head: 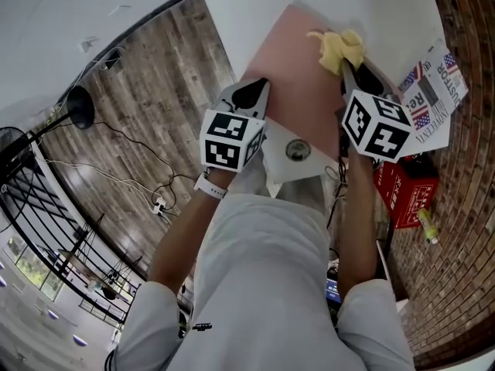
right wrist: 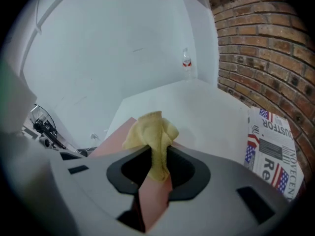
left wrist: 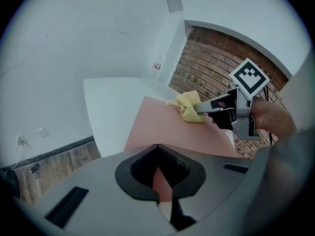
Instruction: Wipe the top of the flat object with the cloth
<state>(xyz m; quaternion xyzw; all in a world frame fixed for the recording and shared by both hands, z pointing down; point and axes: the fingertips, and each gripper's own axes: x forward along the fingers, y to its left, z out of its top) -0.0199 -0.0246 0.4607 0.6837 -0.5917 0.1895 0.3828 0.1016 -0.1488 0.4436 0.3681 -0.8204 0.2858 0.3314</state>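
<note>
**Yellow cloth on the pink board**

Head view: A flat pink board (head: 298, 83) lies on a white table (head: 255, 14). The right gripper (head: 346, 66) pinches a soft yellow cloth (head: 339, 46). The cloth sits on the far corner of the board. The left gripper (head: 254, 91) is at the board's left edge. A printed paper with flags (head: 433, 99) lies on the table to the right. Its big letters say "RE" and "USTOR". The small print is too tiny to read. A red box (head: 406, 188) sits lower down, near the brick wall (head: 464, 246). On the left is a wooden floor (head: 155, 91).

Left gripper view: The left gripper (left wrist: 157, 146) has its two tips pressed together. Pink from the board (left wrist: 167, 127) shows in the gap behind the tips. I cannot tell if it nips the board. Farther off, the right gripper (left wrist: 201, 109) holds the cloth (left wrist: 188, 106) down on the board.

Right gripper view: The right gripper (right wrist: 157, 156) squeezes the cloth (right wrist: 150, 132). The cloth bunches up above the jaws. The board (right wrist: 115, 136) is under it, on the table (right wrist: 197, 112). The paper (right wrist: 270, 151) shows "USTOR" and "Re" beside little flags with stars and stripes. A clear bottle with a red label (right wrist: 186, 63) stands at the table's far end. Its label is too small to read.
</note>
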